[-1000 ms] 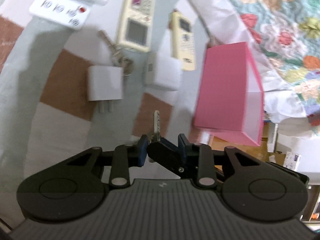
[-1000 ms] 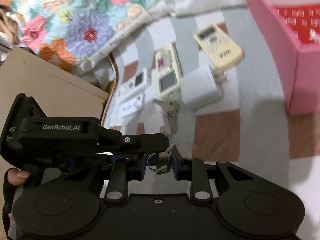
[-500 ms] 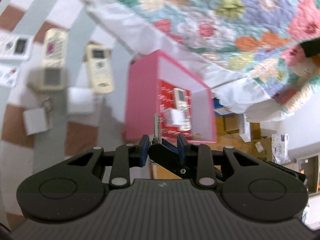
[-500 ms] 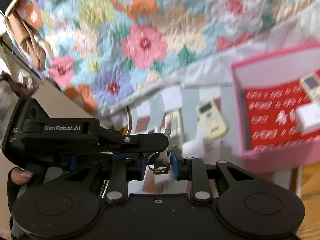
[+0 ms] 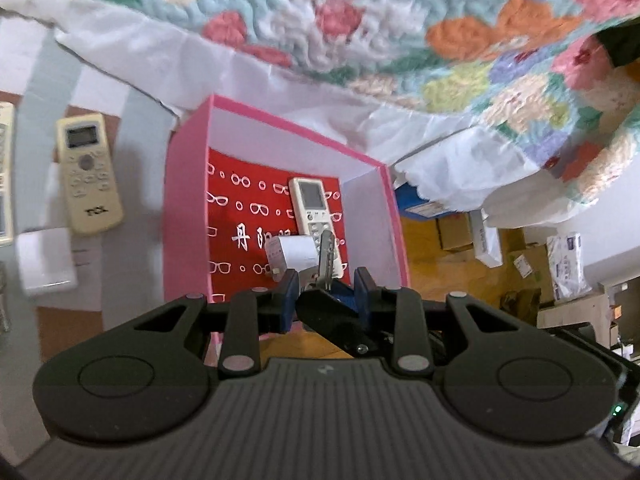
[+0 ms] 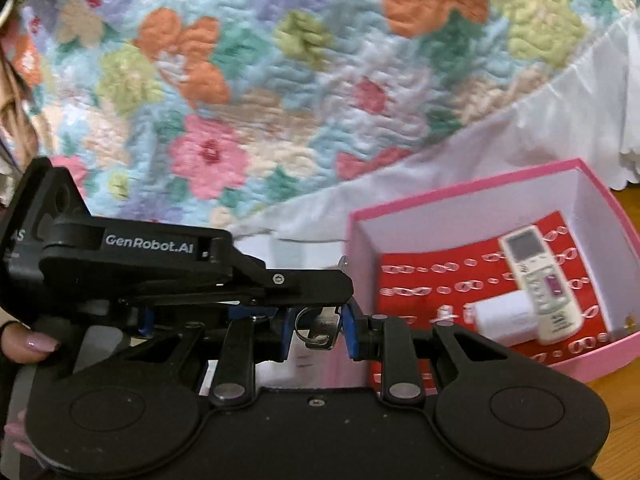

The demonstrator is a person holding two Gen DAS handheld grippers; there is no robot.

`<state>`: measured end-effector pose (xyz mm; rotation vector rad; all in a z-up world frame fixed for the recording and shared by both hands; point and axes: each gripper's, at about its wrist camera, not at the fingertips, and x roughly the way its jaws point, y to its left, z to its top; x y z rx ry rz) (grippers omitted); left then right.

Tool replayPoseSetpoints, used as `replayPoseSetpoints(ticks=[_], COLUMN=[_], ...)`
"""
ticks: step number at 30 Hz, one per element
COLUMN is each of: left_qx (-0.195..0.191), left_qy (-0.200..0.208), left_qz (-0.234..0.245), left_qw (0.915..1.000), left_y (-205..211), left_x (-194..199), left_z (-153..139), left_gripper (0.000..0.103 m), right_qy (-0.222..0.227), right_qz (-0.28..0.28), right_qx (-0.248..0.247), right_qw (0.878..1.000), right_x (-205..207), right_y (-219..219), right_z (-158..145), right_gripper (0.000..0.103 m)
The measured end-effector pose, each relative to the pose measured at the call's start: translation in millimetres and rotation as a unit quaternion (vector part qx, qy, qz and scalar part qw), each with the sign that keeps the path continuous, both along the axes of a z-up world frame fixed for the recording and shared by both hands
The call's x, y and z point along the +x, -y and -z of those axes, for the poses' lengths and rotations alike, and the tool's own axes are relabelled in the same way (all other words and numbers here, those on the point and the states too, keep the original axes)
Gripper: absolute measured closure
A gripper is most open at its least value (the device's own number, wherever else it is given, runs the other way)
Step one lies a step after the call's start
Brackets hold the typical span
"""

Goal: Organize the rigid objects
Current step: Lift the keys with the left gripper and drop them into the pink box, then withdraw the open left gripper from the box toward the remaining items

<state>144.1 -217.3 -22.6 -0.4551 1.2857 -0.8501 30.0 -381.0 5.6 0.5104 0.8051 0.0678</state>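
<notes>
Both grippers meet on one bunch of metal keys. In the left wrist view my left gripper (image 5: 326,286) is shut on the keys (image 5: 326,254), with the right gripper's finger beside them, above the pink box (image 5: 188,208). In the right wrist view my right gripper (image 6: 316,328) is shut on the key ring (image 6: 314,330), with the left gripper (image 6: 280,280) crossing over from the left. The box (image 6: 460,192) has a red printed floor and holds a white remote (image 5: 314,206) (image 6: 540,280) and a white charger (image 5: 294,252) (image 6: 506,318).
A cream TCL remote (image 5: 86,174) and a white charger block (image 5: 44,262) lie on the checked cloth left of the box. A floral quilt (image 5: 400,40) (image 6: 280,80) hangs behind. Cardboard boxes (image 5: 520,248) stand on the wooden floor to the right.
Both grippers have carried the keys up off the checked cloth and across to the right, from over the loose remotes and chargers to above the open pink box.
</notes>
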Motion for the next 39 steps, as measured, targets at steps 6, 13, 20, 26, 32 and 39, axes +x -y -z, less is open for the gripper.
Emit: replayPoseSetpoints(ticks=[6, 13, 20, 26, 32, 39], left_qx=[0.031, 0.085, 0.191, 0.232, 0.259, 0.284], left_qy=[-0.013, 0.008, 0.100, 0.157, 0.192, 0.216], left_qz=[0.003, 0.019, 0.078, 0.087, 0.087, 0.068], left_qw=[0.9994, 0.9962, 0.9734, 0.9560, 0.9428, 0.9318], left_y=[33.4, 38.3, 20.4, -23.6, -69.3, -118.3], left_x=[9.4, 5.7, -11.6, -31.9, -47.2, -53.9], left_z=[37.9, 34.7, -12.5, -50.2, -63.9, -57.8], left_gripper=[0.075, 0.059, 0.059, 0.045, 0.039, 0.039], right_qy=[-0.042, -0.090, -0.083, -0.060, -0.058, -0.045], right_qz=[-0.001, -0.004, -0.040, -0.087, -0.148, -0.221], right_qx=[-0.002, -0.112, -0.169, -0.210, -0.215, -0.167], right_qw=[0.999, 0.990, 0.981, 0.972, 0.964, 0.960], right_x=[14.2, 22.1, 0.2, -23.3, -28.9, -20.1], right_y=[27.1, 19.4, -6.5, -43.3, -83.0, -133.3], right_z=[38.3, 55.2, 22.4, -16.7, -40.8, -42.6], right_gripper=[0.073, 0.055, 0.052, 0.047, 0.045, 0.045])
